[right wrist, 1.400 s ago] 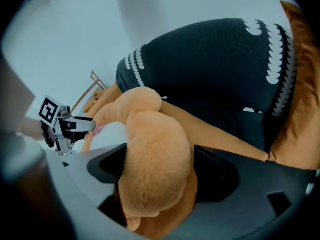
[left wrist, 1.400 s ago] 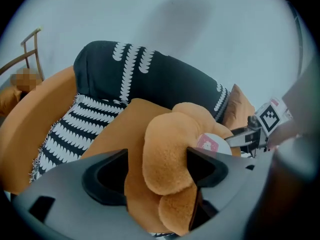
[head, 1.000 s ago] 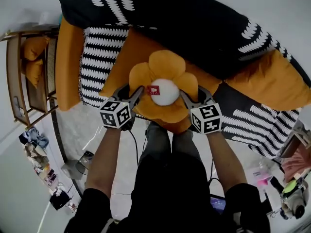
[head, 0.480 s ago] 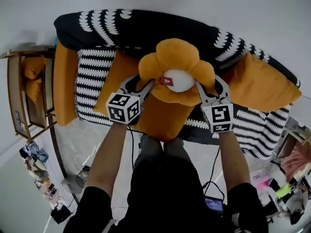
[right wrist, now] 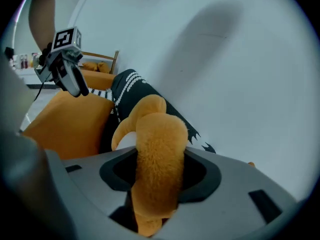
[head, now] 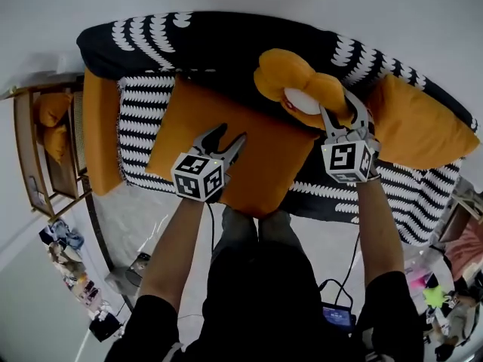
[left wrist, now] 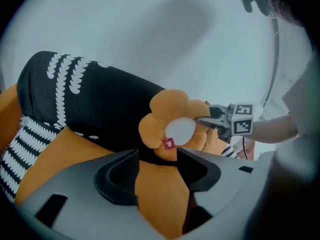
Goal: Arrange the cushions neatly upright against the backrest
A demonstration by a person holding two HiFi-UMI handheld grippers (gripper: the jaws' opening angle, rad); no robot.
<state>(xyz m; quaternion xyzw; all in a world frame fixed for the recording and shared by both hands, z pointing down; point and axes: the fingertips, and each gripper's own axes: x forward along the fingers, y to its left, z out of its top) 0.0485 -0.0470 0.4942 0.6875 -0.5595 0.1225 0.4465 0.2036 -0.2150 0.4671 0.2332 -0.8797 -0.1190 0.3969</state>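
An orange flower cushion [head: 300,87] with a white centre hangs in front of the sofa's black patterned backrest [head: 219,47]. My right gripper [head: 341,111] is shut on one of its petals [right wrist: 157,149], which fills the gap between the jaws. Over the square orange cushion [head: 241,153] that lies flat on the seat, my left gripper [head: 226,136] is open; its jaws have just been opening and nothing is between them. In the left gripper view the flower cushion [left wrist: 172,129] is ahead, apart from the jaws. A second orange cushion [head: 419,127] leans at the right.
The seat has a black-and-white striped cover [head: 139,134] and an orange armrest [head: 100,138] at the left. A wooden rack [head: 34,134] with orange pads stands left of the sofa. Small clutter [head: 68,274] lies on the floor.
The left gripper has let go of the flower cushion and now hovers over the square cushion. The right gripper has carried the flower cushion up and right, toward the backrest.
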